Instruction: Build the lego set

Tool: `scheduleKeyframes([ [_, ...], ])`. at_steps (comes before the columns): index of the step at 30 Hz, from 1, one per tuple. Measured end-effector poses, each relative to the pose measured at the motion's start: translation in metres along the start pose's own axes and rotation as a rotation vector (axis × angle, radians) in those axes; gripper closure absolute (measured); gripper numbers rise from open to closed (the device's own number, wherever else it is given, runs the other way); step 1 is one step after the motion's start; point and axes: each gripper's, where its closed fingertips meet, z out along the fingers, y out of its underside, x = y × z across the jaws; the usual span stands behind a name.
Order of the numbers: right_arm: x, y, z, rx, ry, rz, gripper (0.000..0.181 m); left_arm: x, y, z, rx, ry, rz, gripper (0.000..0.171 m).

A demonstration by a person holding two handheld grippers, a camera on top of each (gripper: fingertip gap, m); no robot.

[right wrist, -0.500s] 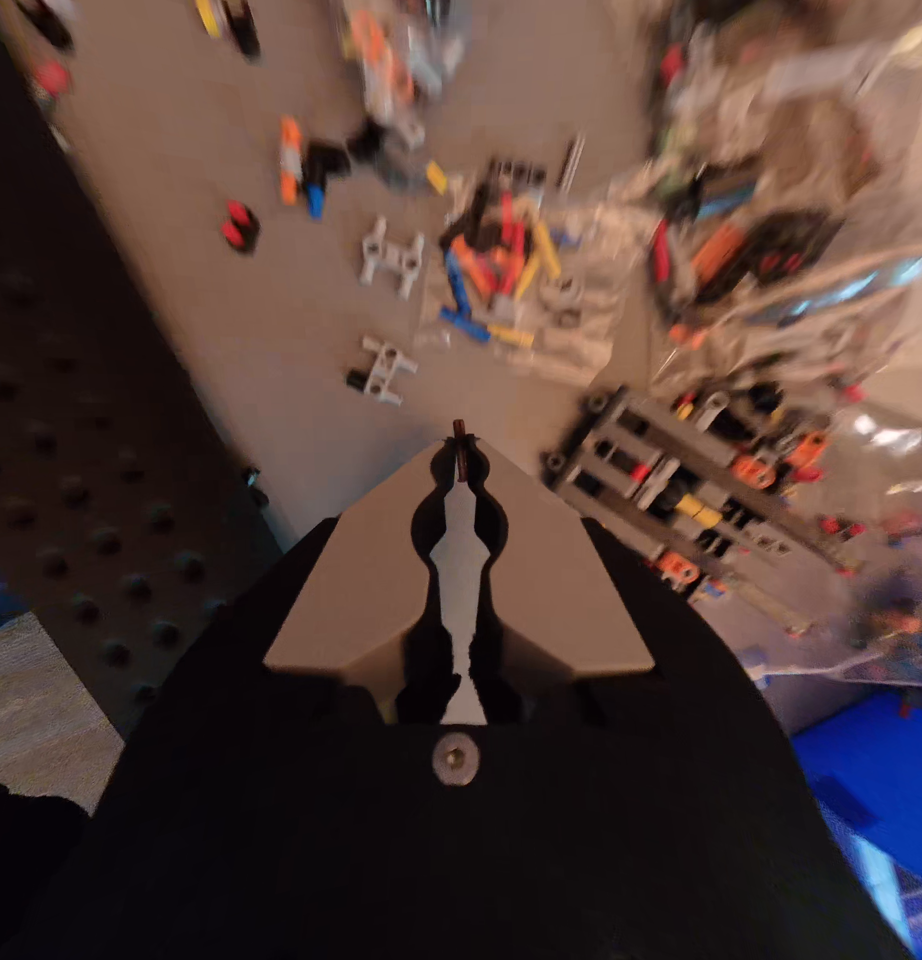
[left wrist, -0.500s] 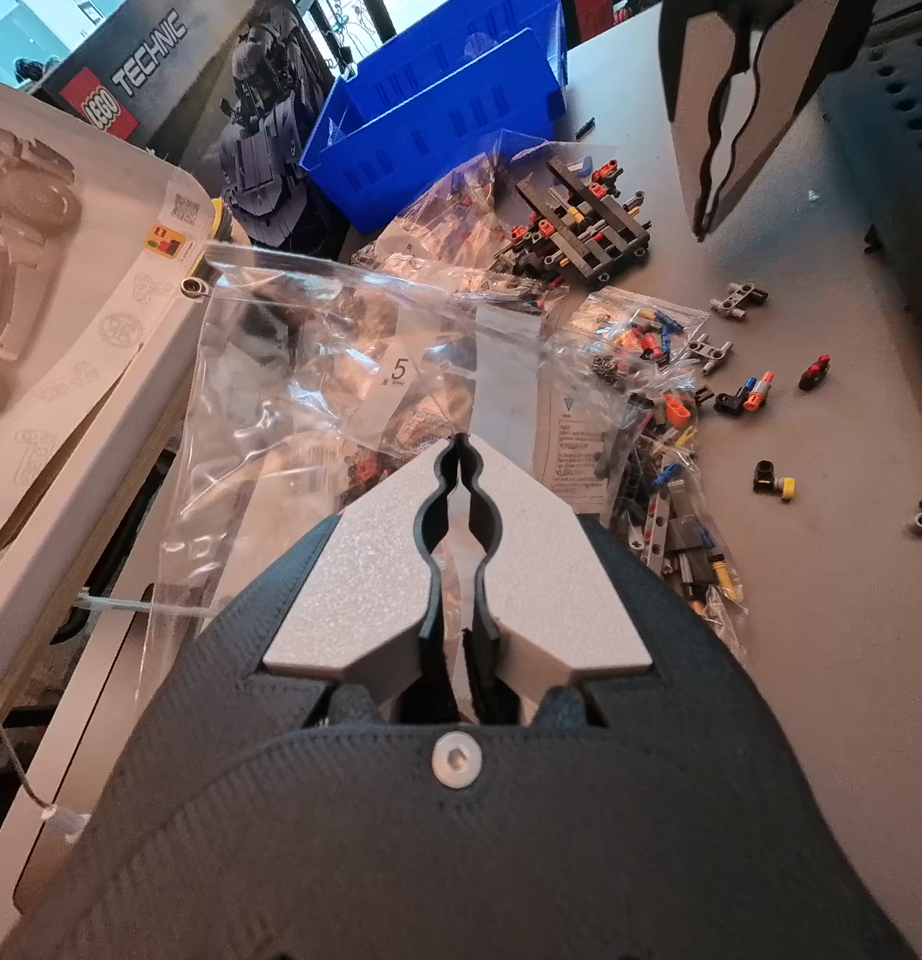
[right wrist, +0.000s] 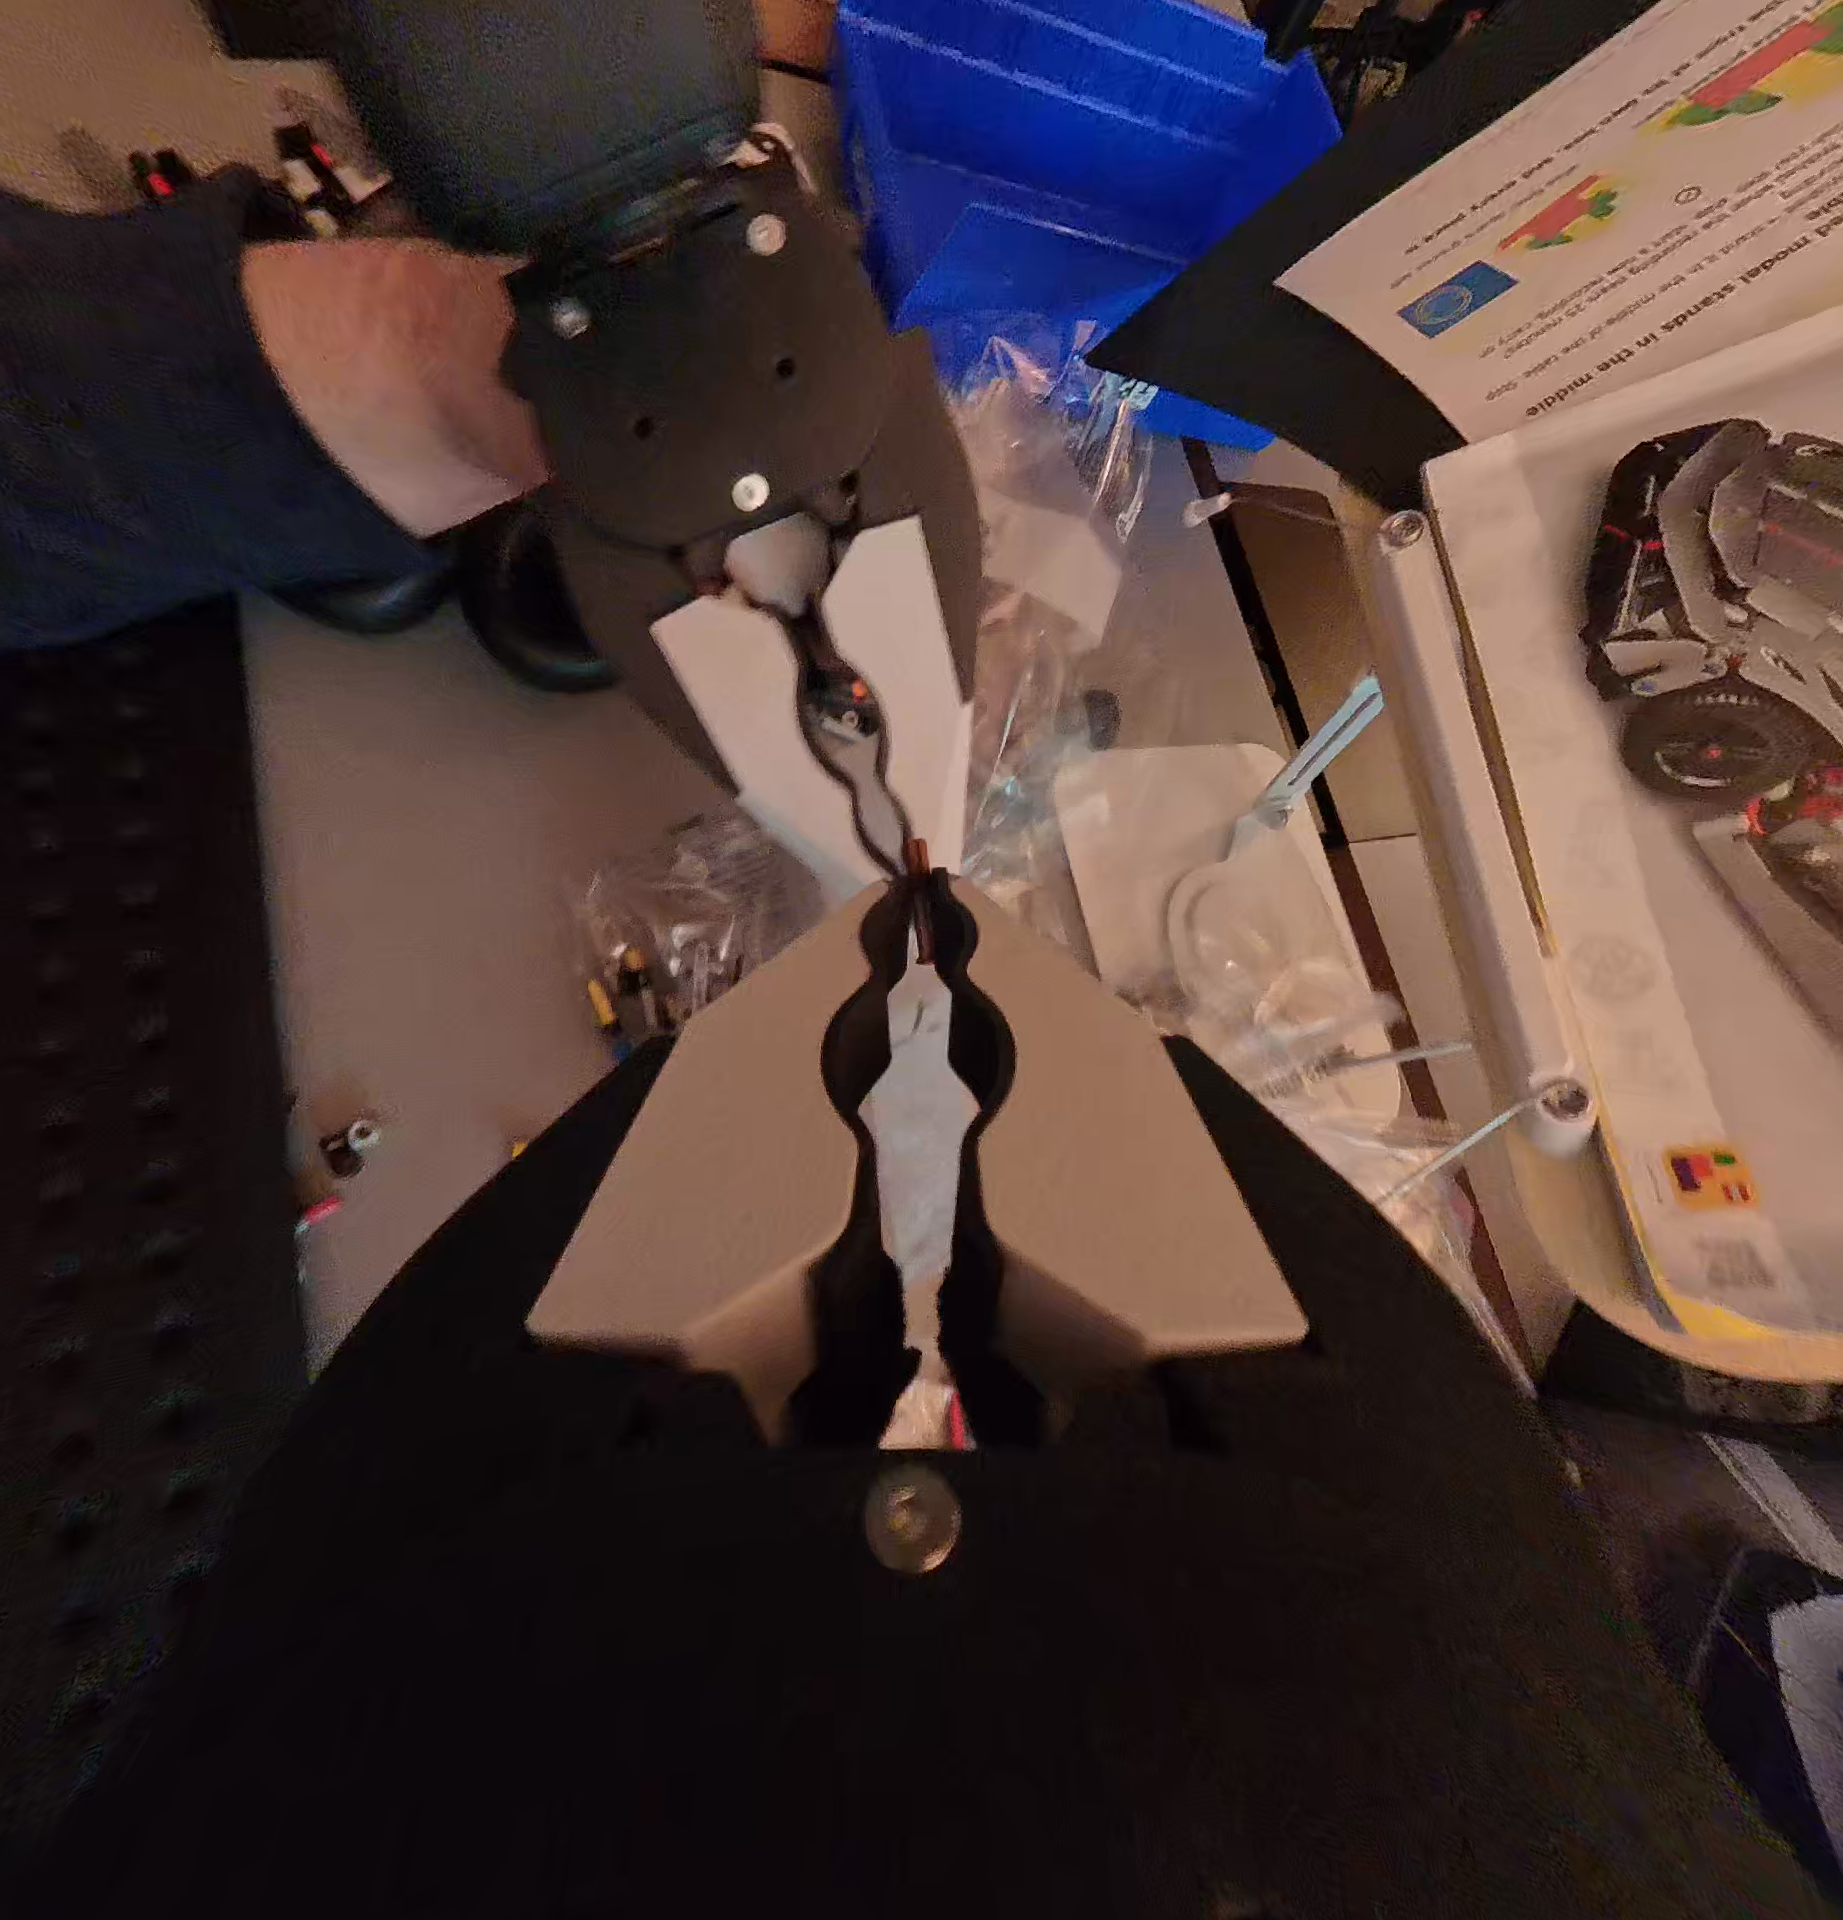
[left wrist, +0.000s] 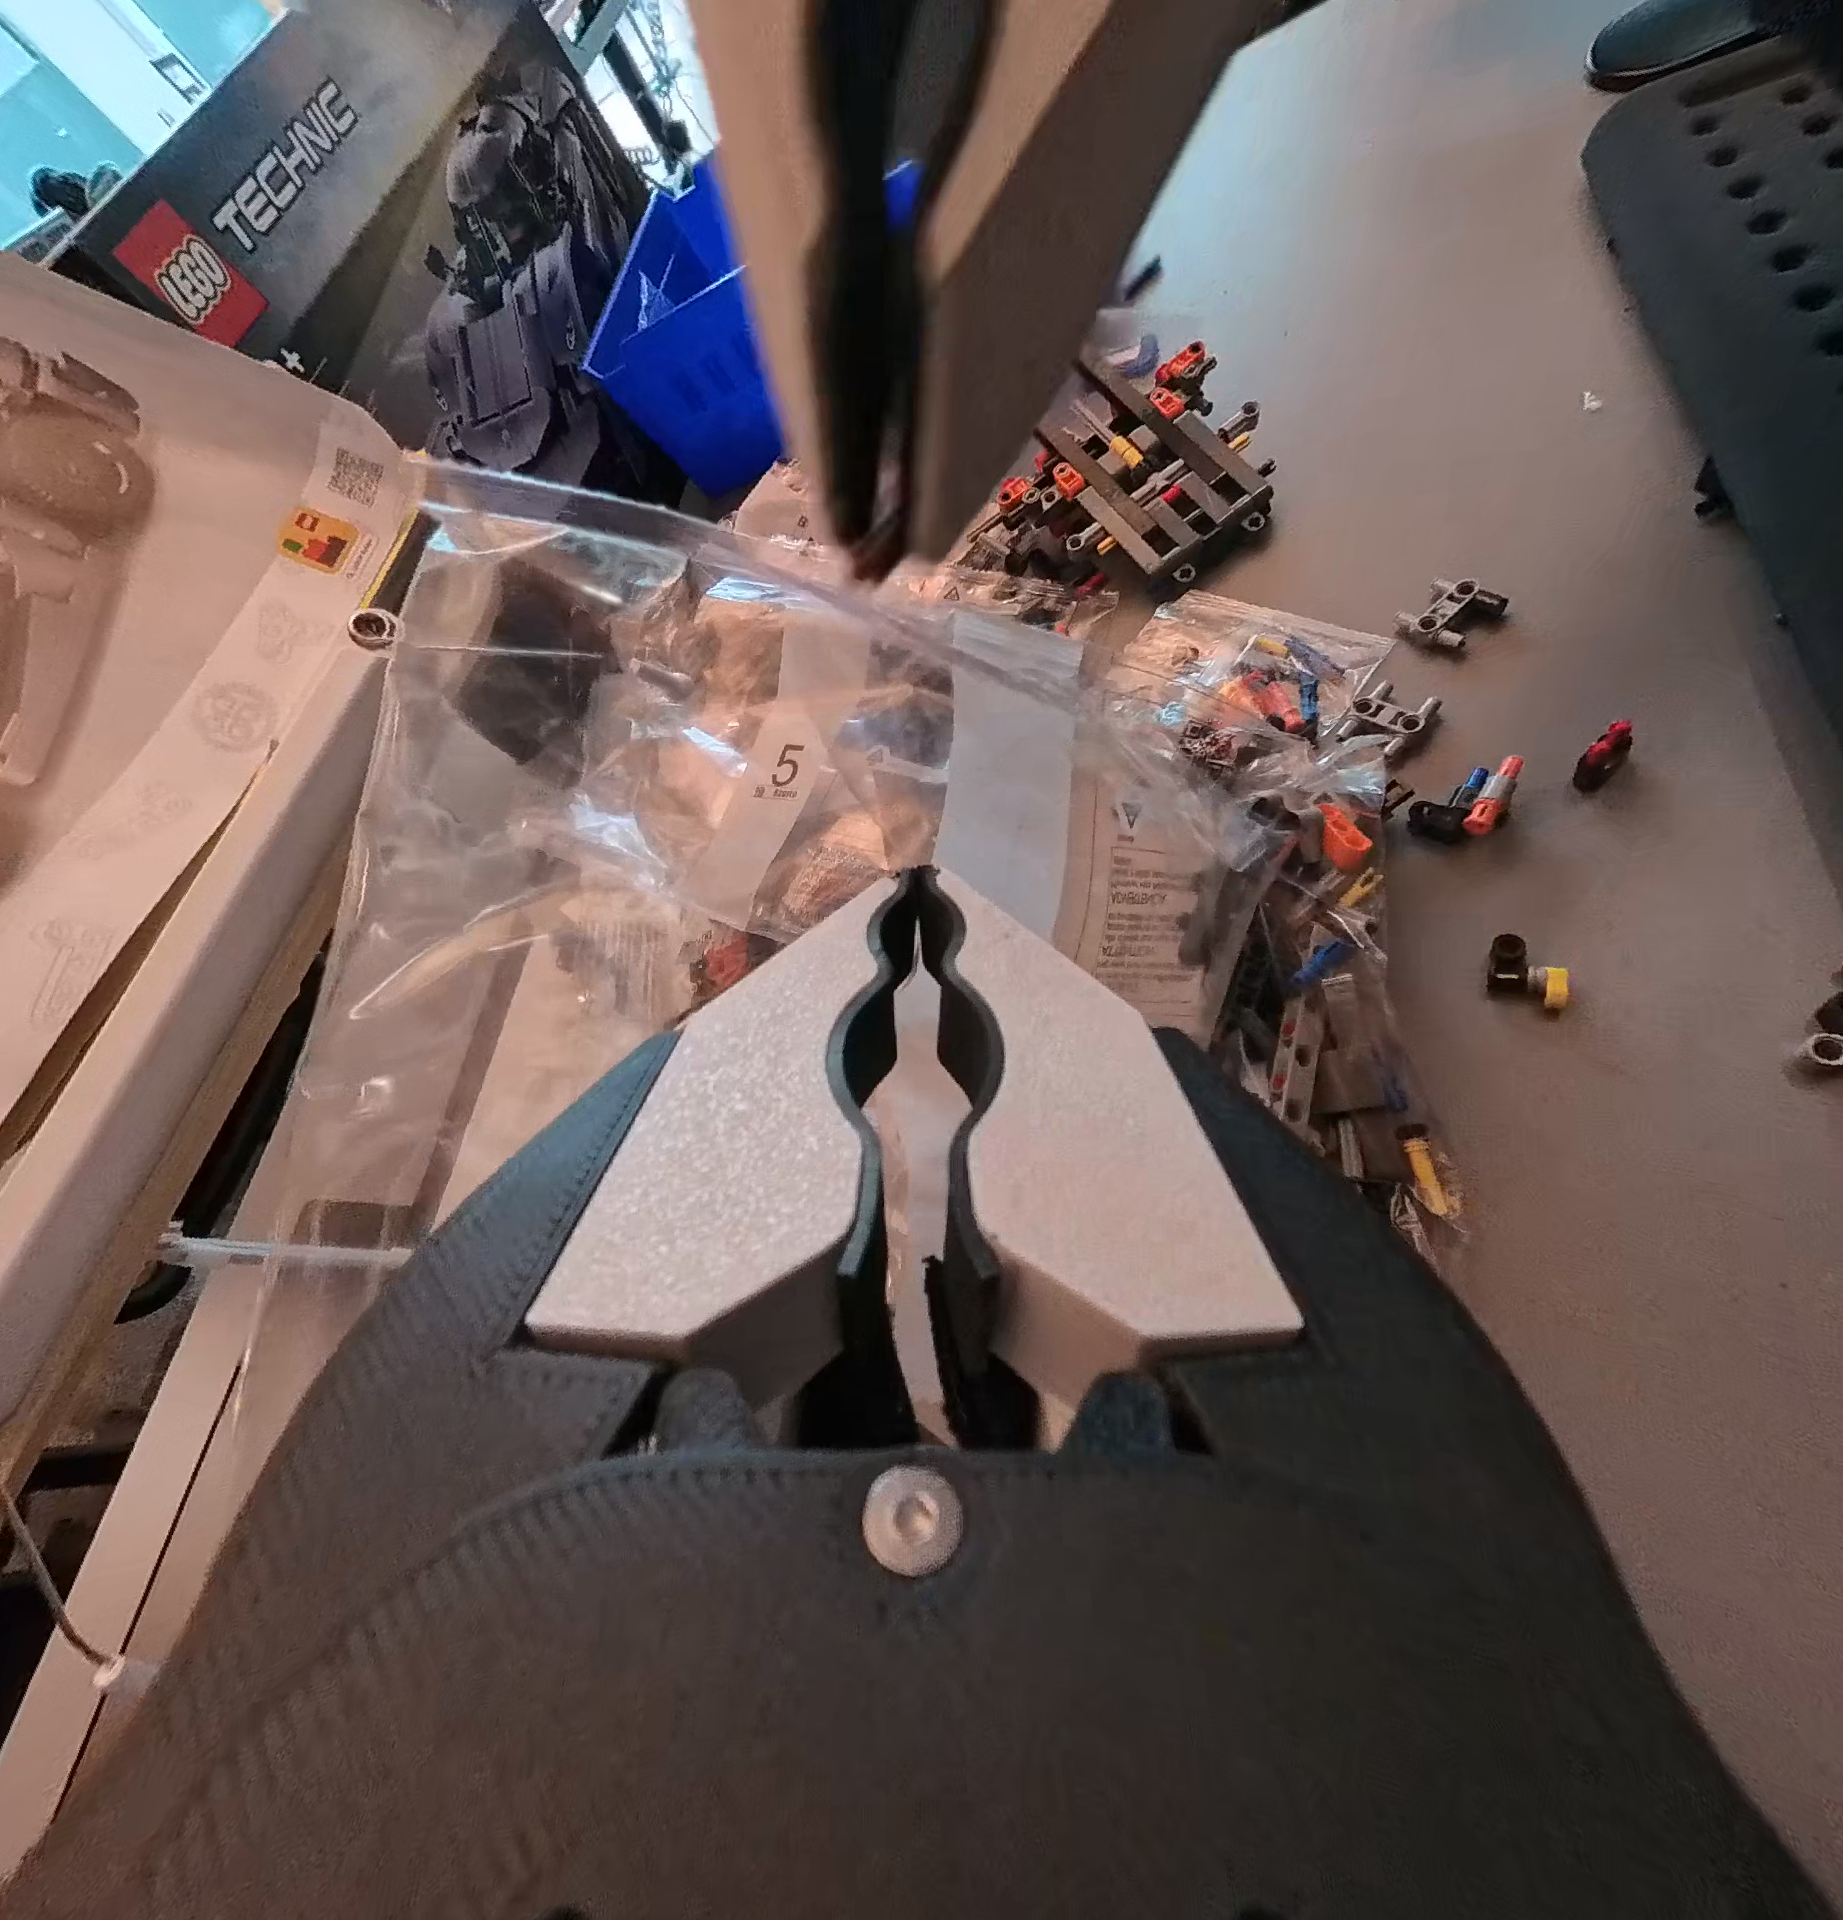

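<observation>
Left wrist view: the left gripper (left wrist: 919, 878) is seen from behind, its jaws pressed together at the tips with nothing visible between them. It is held over a clear numbered bag (left wrist: 626, 790) of unsorted parts that lies on the grey table (left wrist: 1623, 1351). Beyond the bag, a partly built dark frame (left wrist: 1156, 478) studded with red, orange and yellow pins is seen. To the right of the bag, a smaller opened bag (left wrist: 1301, 935) and loose connectors (left wrist: 1457, 805) are scattered. To the left of the bag lies the open instruction booklet (left wrist: 117, 675); blue bins (left wrist: 688, 374) stand behind it. The right gripper (left wrist: 881, 540) hangs blurred over the bag's far edge.

Right wrist view: the right gripper's jaws are clenched on a small dark red pin (right wrist: 919, 899), held nearly tip to tip with the left gripper above the numbered bag. A hand (right wrist: 387, 384) is seen holding the left gripper.

Progress is judged early: only the frame is assembled, while most parts remain bagged or loose. The pin is not yet fitted anywhere; a handover or an insertion seems to be in hand.
</observation>
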Motion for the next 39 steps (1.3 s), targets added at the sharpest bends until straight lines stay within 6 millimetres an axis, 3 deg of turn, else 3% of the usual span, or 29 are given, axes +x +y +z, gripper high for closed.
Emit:
scheduleKeyframes([
  [2,0.004,0.000,0.014,-0.002,-0.043,0.040,0.181,0.001,-0.002,0.000,0.004,0.004,0.004,0.171],
  [6,0.032,0.010,0.028,-0.027,0.017,0.087,0.181,0.004,-0.005,0.000,0.013,0.014,0.013,0.171],
  [10,0.034,0.009,0.035,-0.019,-0.045,0.132,0.181,0.006,-0.005,0.002,0.014,0.020,0.015,0.171],
  [16,0.028,0.028,0.049,-0.129,-0.108,0.145,0.181,0.006,-0.003,0.003,0.003,0.022,0.016,0.171],
  [24,0.033,0.023,0.040,-0.095,-0.099,0.169,0.169,0.007,-0.003,0.005,-0.002,0.023,0.019,0.171],
  [29,0.034,0.022,0.006,-0.071,-0.041,0.141,0.170,0.002,0.000,0.002,-0.008,0.002,0.012,0.171],
  [31,0.026,0.032,-0.013,-0.086,-0.041,0.129,0.170,0.001,0.000,0.000,-0.007,-0.002,0.008,0.171],
  [35,0.006,0.074,-0.041,-0.159,-0.008,0.132,0.172,-0.001,0.002,0.000,-0.008,-0.007,0.005,0.171],
  [39,-0.038,0.131,-0.050,-0.286,-0.119,0.222,0.165,-0.001,0.002,0.002,-0.012,-0.008,0.005,0.171],
])
